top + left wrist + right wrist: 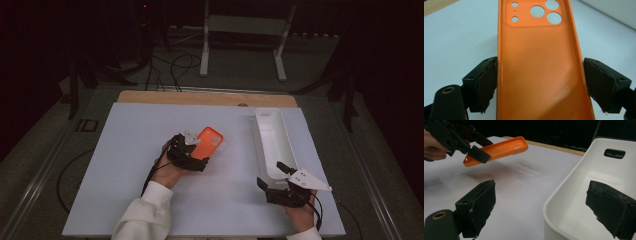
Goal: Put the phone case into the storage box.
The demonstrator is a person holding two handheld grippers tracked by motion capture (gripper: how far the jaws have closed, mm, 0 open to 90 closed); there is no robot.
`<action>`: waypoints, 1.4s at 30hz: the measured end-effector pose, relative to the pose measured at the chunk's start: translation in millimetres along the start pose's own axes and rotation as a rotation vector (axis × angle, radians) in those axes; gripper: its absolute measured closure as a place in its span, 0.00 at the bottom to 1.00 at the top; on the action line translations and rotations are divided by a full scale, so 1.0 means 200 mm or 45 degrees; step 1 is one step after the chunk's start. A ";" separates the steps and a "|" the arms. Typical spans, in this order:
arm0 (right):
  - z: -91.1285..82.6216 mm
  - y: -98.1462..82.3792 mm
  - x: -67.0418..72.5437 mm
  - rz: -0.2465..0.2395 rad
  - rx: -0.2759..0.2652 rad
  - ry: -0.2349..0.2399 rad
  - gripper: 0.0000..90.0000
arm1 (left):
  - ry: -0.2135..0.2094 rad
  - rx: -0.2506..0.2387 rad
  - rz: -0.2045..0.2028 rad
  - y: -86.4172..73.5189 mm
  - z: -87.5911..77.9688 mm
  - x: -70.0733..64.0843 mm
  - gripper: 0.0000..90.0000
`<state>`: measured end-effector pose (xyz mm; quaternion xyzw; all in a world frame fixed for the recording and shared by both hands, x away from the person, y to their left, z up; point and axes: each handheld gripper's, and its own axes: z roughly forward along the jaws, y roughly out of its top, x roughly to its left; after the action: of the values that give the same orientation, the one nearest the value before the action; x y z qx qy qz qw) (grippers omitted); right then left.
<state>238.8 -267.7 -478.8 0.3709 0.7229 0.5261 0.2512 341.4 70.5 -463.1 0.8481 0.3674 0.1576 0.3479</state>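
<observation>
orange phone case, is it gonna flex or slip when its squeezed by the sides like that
The orange phone case is an empty, thin-walled shell, so it is probably light and may bow under pressure. The left claw grips its long edges; the glossy rim could slip. Being flat, it should not roll if dropped on the table.

Phone case left of tray, held off table in left gripper; right gripper at tray's near end (1 jaw inside).

The orange phone case runs off the left gripper view at 12 and 6 o'clock. In the right gripper view, the white tray is cut off toward 3 and 6 o'clock.
</observation>
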 end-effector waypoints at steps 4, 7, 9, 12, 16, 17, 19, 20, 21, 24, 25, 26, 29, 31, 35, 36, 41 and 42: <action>0.00 0.02 0.00 0.009 0.013 0.010 0.10 | -0.006 -0.028 0.006 0.00 -0.03 -0.01 0.18; 0.01 0.03 0.00 0.018 0.029 0.022 0.10 | -0.006 -0.046 0.020 0.01 -0.05 -0.02 0.18; 0.01 0.04 -0.01 0.024 0.039 0.035 0.10 | -0.003 -0.059 0.023 0.00 -0.07 -0.02 0.18; 0.02 0.06 0.00 0.036 0.045 0.061 0.10 | -0.004 -0.077 0.032 0.00 -0.10 -0.02 0.18; 0.03 0.09 -0.01 0.054 0.047 0.087 0.10 | -0.002 -0.099 0.043 0.00 -0.13 -0.02 0.18; 0.04 0.09 -0.01 0.049 0.044 0.091 0.10 | -0.002 -0.103 0.049 0.00 -0.14 -0.02 0.18; 0.04 0.11 -0.01 0.064 0.041 0.103 0.10 | -0.003 -0.108 0.057 0.00 -0.15 -0.02 0.18; 0.05 0.12 -0.01 0.070 0.042 0.109 0.10 | 0.000 -0.111 0.057 0.00 -0.15 -0.03 0.18; 0.05 0.12 -0.02 0.075 0.039 0.116 0.10 | -0.002 -0.116 0.061 0.00 -0.16 -0.03 0.18; 0.06 0.14 -0.02 0.081 0.035 0.125 0.10 | -0.003 -0.128 0.070 0.00 -0.17 -0.03 0.18; 0.07 0.15 -0.01 0.084 0.036 0.130 0.10 | -0.005 -0.133 0.071 0.00 -0.18 -0.04 0.18; 0.07 0.16 -0.01 0.080 0.038 0.135 0.10 | -0.007 -0.135 0.076 0.00 -0.18 -0.04 0.18; 0.09 0.19 -0.01 0.082 0.038 0.145 0.10 | -0.007 -0.140 0.086 0.00 -0.19 -0.05 0.18; 0.10 0.20 -0.01 0.081 0.037 0.149 0.10 | -0.009 -0.145 0.091 0.00 -0.20 -0.05 0.18; 0.12 0.23 -0.01 0.092 0.039 0.171 0.10 | -0.010 -0.159 0.097 0.00 -0.22 -0.05 0.18; 0.13 0.23 0.00 0.094 0.041 0.173 0.10 | -0.013 -0.166 0.092 0.00 -0.22 -0.05 0.18; 0.16 0.27 0.01 0.105 0.041 0.186 0.10 | -0.024 -0.190 0.115 0.00 -0.24 -0.06 0.18; 0.17 0.27 0.01 0.105 0.042 0.187 0.10 | -0.026 -0.191 0.121 0.00 -0.24 -0.06 0.18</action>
<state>277.9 -238.4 -437.8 0.3648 0.7320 0.5500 0.1693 308.1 85.4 -428.5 0.8377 0.3103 0.1921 0.4062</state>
